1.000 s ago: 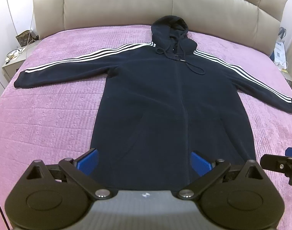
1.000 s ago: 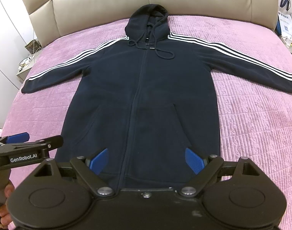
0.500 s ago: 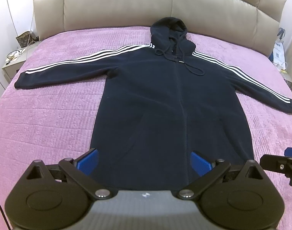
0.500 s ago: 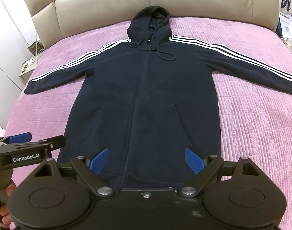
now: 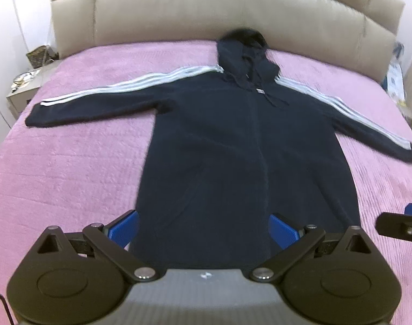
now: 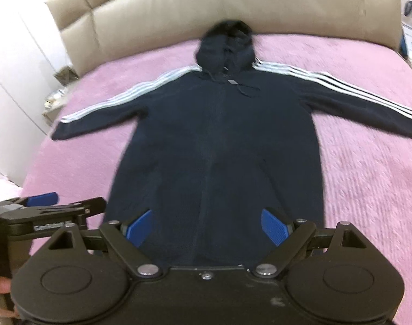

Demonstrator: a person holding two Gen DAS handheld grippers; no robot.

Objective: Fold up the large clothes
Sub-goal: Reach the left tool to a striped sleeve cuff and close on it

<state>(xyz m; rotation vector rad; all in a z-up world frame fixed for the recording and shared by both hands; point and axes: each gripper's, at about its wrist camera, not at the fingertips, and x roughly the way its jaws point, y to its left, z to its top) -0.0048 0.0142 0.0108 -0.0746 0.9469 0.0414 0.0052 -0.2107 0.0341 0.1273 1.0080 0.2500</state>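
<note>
A dark navy hooded zip jacket [image 5: 241, 157] with white sleeve stripes lies flat, front up, on a purple bedspread [image 5: 70, 162], sleeves spread out, hood toward the headboard. It also shows in the right wrist view [image 6: 219, 149]. My left gripper [image 5: 204, 230] is open and empty above the jacket's hem. My right gripper [image 6: 207, 226] is open and empty above the hem too. The left gripper shows at the lower left of the right wrist view [image 6: 49, 211]. The right gripper's tip shows at the right edge of the left wrist view [image 5: 400, 224].
A beige padded headboard [image 5: 206, 10] runs behind the bed. A nightstand [image 5: 22, 94] with small items stands at the left. A bag and papers [image 5: 395, 78] sit at the right of the bed. A white wall [image 6: 13, 81] is at the left.
Both views have shifted and blurred: the jacket sits lower and further right in each frame, so both grippers have tilted or moved. Both stay open. The jacket has not moved on the bed.
</note>
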